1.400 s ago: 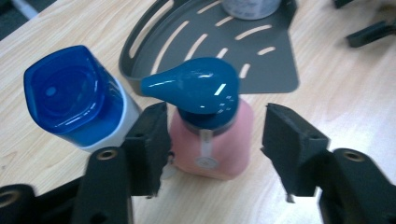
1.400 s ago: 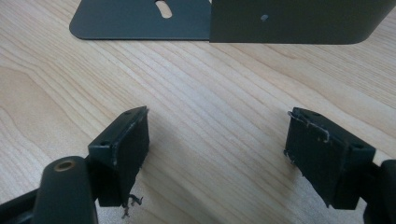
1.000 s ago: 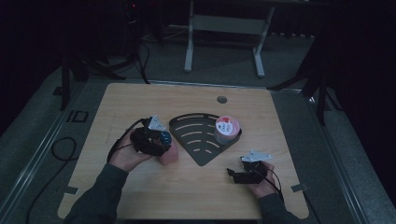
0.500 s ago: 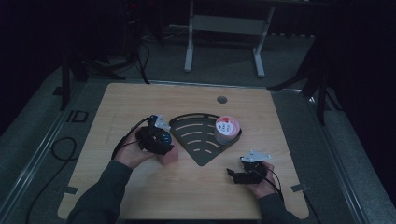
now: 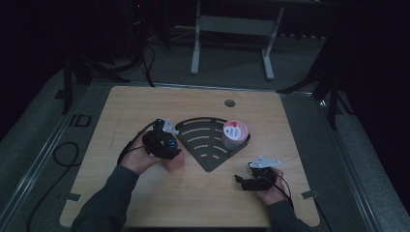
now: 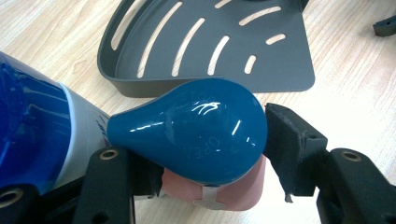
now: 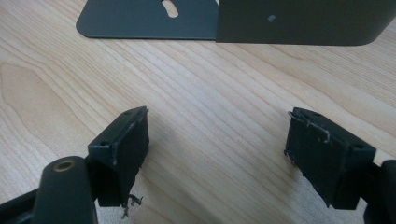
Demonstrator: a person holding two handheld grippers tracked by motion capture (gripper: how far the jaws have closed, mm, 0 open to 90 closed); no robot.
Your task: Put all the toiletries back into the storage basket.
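Glossily, a teardrop-shaped blue cap sits between matte black left hand-held gripper jaws.

A dark rack lies mid-worktop with a pink tub in its right corner. The left claw sits at the rack's left edge; the right claw rests below the tub.

We see bare table near the person and behind the rack. The rack and its pink tub block the middle.
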